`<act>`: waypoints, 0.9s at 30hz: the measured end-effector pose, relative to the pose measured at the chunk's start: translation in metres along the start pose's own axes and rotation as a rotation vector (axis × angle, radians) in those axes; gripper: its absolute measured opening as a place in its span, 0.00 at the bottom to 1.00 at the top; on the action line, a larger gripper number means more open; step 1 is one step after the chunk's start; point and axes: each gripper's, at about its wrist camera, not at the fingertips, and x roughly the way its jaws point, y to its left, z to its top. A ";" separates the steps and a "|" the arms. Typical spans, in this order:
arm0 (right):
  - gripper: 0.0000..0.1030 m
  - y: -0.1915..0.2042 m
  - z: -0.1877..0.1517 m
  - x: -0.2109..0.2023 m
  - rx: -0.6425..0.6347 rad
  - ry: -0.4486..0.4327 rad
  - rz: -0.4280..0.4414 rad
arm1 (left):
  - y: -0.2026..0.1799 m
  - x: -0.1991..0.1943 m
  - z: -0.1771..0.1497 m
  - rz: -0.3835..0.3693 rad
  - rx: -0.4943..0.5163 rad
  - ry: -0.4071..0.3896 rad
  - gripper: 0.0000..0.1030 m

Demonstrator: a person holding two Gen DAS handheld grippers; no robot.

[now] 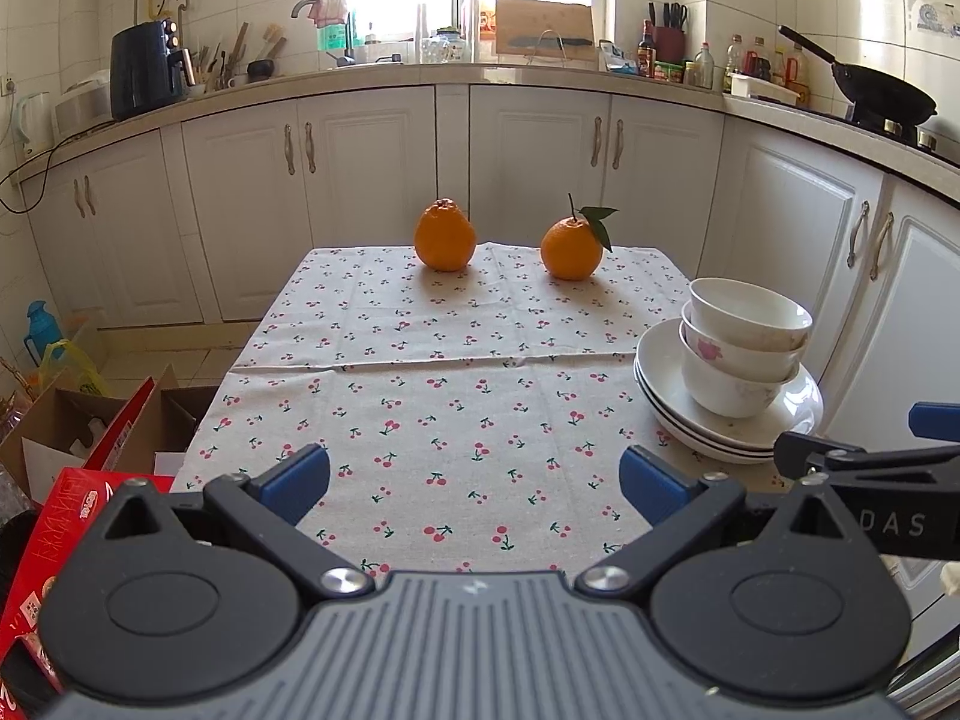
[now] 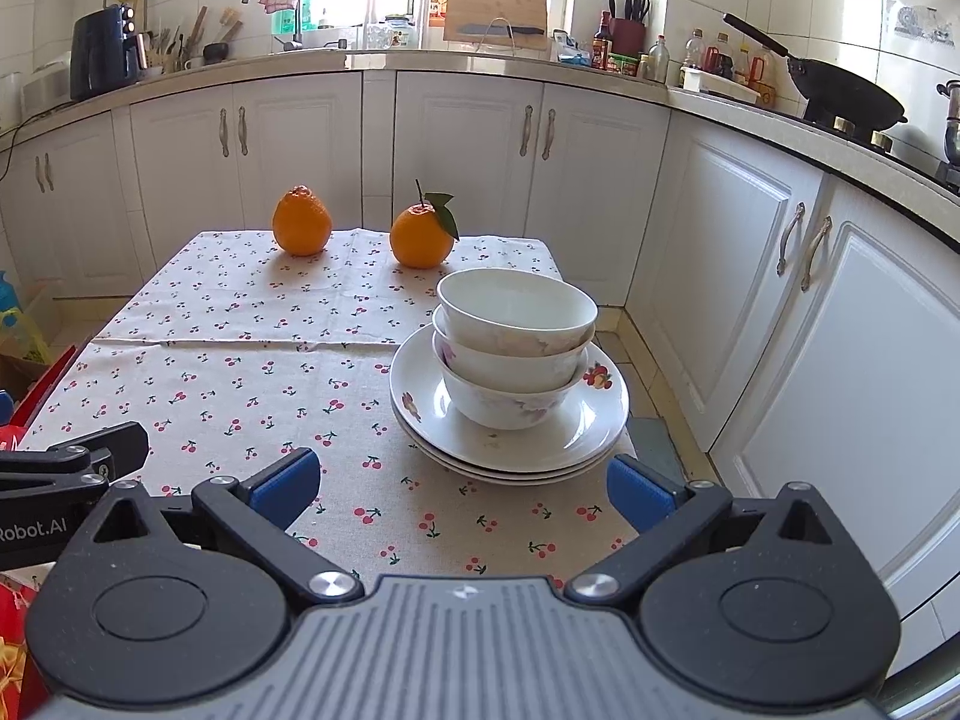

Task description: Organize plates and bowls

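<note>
**Unstack bowls before plates**

Both grippers empty, jaws apart: left gripper [image 1: 474, 483], right gripper [image 2: 462, 489]; three nested bowls [image 2: 516, 342] sit on stacked plates [image 2: 591, 429] at table's right edge; pinch top bowl's rim only (others may lift too); raise straight up.

The left tongs [image 1: 474, 480] are held level with the blue pads [image 1: 297, 480] spread wide apart, nothing gripped between them. The right tongs [image 2: 461, 483] are likewise held wide, with nothing between the pads [image 2: 282, 487]. Both are seen side by side, near each other, each pointing forward; their height above the tabletop [image 1: 450, 372] cannot be judged surely.
</note>
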 end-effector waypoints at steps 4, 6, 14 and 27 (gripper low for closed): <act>1.00 0.000 0.000 0.000 0.000 -0.002 -0.004 | 0.000 0.000 0.000 -0.002 0.000 0.001 0.99; 1.00 0.000 0.000 0.000 0.001 -0.001 -0.004 | 0.000 0.000 0.000 -0.002 0.000 0.002 0.99; 1.00 0.000 0.000 0.000 0.001 -0.001 -0.005 | -0.001 0.000 0.001 -0.004 -0.002 0.006 0.99; 1.00 -0.001 0.001 -0.001 0.001 -0.003 -0.007 | -0.002 -0.001 0.001 -0.005 -0.003 0.005 0.99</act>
